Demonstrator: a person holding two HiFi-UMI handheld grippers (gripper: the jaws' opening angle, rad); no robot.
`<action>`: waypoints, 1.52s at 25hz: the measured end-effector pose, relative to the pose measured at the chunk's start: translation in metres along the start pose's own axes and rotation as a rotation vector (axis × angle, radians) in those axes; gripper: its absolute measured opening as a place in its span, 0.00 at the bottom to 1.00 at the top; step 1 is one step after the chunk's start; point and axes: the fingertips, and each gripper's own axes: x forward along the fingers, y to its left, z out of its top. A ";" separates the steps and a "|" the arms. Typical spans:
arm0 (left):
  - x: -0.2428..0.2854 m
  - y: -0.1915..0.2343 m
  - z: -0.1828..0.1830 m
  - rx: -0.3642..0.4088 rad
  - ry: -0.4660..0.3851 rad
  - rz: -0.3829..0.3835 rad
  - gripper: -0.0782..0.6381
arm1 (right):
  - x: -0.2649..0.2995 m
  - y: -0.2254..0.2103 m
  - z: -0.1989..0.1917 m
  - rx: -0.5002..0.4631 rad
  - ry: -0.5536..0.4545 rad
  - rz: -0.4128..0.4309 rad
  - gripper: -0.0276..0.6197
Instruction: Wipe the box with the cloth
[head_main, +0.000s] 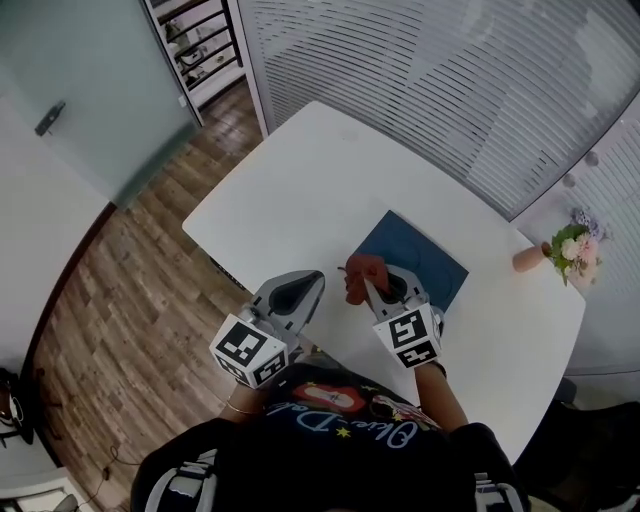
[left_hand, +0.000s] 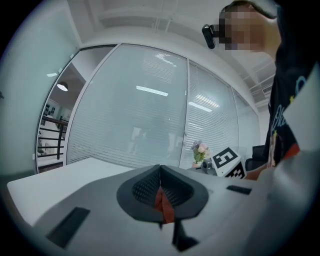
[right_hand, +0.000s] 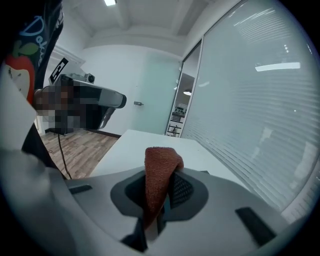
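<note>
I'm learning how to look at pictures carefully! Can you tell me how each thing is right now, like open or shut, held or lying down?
Left gripper: fingers shut.
Right gripper: fingers shut on the cloth.
Cloth: bunched up, pinched in the right gripper.
Box: lying flat on the table.
Flowers: standing upright in their vase.
Door: shut.

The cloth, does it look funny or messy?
A bit. The cloth is scrunched into a hump, pinched in the right gripper, not spread flat on the blue box. Nothing looks spilled or broken.
</note>
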 end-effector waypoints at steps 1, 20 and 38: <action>0.003 -0.003 0.000 0.001 0.005 -0.016 0.12 | -0.004 -0.003 -0.004 0.012 0.005 -0.016 0.11; 0.067 -0.071 -0.007 0.023 0.071 -0.342 0.12 | -0.103 -0.043 -0.076 0.208 0.122 -0.320 0.11; 0.101 -0.128 -0.016 0.038 0.108 -0.548 0.12 | -0.194 -0.068 -0.116 0.316 0.189 -0.613 0.11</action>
